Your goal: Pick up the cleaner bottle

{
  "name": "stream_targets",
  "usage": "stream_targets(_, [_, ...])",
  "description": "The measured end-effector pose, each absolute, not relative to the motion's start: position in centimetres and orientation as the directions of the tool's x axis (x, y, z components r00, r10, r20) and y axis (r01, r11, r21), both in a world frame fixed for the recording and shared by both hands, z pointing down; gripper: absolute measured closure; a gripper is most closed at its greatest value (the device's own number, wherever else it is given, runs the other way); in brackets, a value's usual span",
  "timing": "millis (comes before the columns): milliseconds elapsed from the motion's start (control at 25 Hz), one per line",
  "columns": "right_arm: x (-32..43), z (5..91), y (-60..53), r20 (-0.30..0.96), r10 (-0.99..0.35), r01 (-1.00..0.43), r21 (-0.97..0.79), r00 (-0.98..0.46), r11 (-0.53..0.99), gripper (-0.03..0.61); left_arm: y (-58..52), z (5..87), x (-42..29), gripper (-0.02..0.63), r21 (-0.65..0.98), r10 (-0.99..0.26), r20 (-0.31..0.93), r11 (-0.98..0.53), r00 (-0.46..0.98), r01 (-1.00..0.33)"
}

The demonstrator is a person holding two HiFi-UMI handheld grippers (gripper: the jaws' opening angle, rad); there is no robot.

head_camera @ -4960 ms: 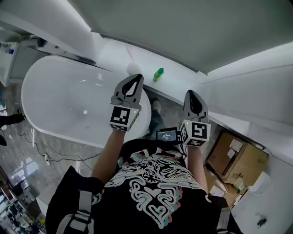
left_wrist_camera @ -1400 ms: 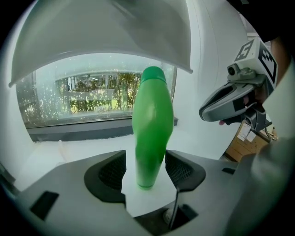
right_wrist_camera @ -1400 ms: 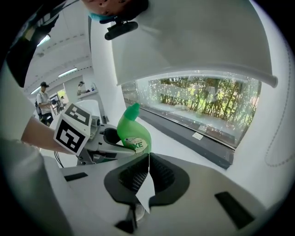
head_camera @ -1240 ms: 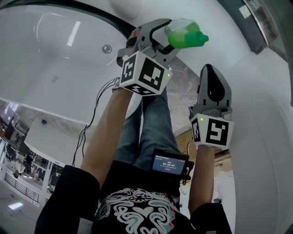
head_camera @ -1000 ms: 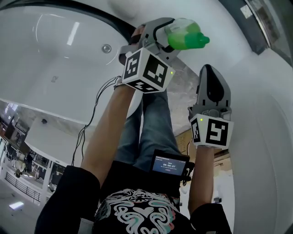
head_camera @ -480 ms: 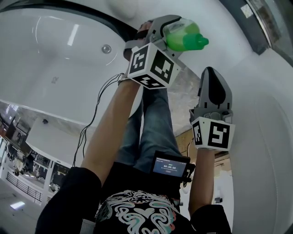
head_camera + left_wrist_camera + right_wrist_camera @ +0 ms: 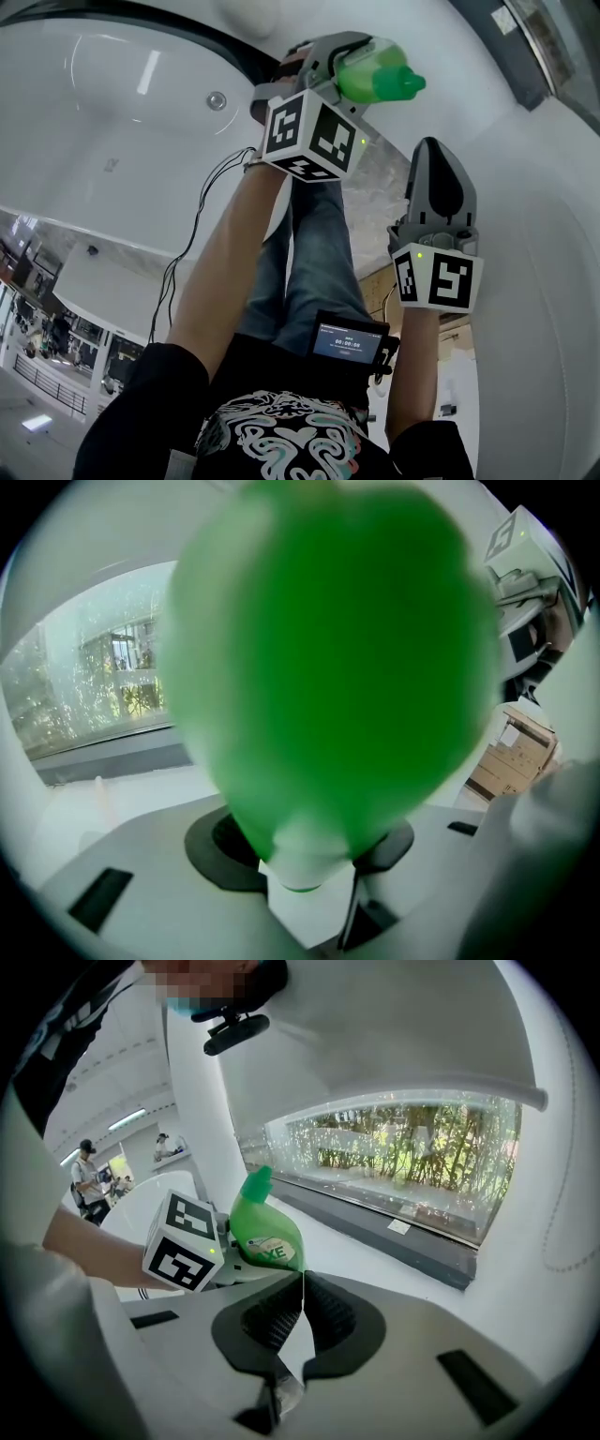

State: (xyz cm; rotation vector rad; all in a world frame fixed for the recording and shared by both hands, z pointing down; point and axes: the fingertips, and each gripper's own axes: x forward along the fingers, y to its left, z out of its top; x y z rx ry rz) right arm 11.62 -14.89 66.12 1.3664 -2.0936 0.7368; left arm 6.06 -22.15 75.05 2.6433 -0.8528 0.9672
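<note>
- Cleaner bottle: green plastic, white label, pointed green cap. It is seen between the jaws of the left gripper, up by the white ledge above the bathtub rim. Contents can't be told through the plastic.
- L jaws have just been closing; they are clamped on the bottle's body. In the left gripper view the bottle is a green blur that fills most of the pic.
- Right gripper: jaws pressed together, nothing between them. It is held just beside the L one, near the ledge and apart from the bottle.
- Label: only the letters "XE" can be read, in the right gripper view; the rest is too small.
- Bathtub: white, with a round drain fitting on its wall.
- Cardboard boxes are seen on the floor; contents not visible.
- Screen unit at the person's waist: digits are lit but too small to be read.
</note>
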Motion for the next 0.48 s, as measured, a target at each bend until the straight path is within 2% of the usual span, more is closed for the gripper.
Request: stream_targets(480, [11.8, 64.6, -15.4, 0.675, -0.659, -0.933, -0.132, -0.332, 0.334, 0.551, -22.1, 74.7, 5.6, 0.403, -0.018, -0.475, 0.645, -0.793, 0.599, -0.609])
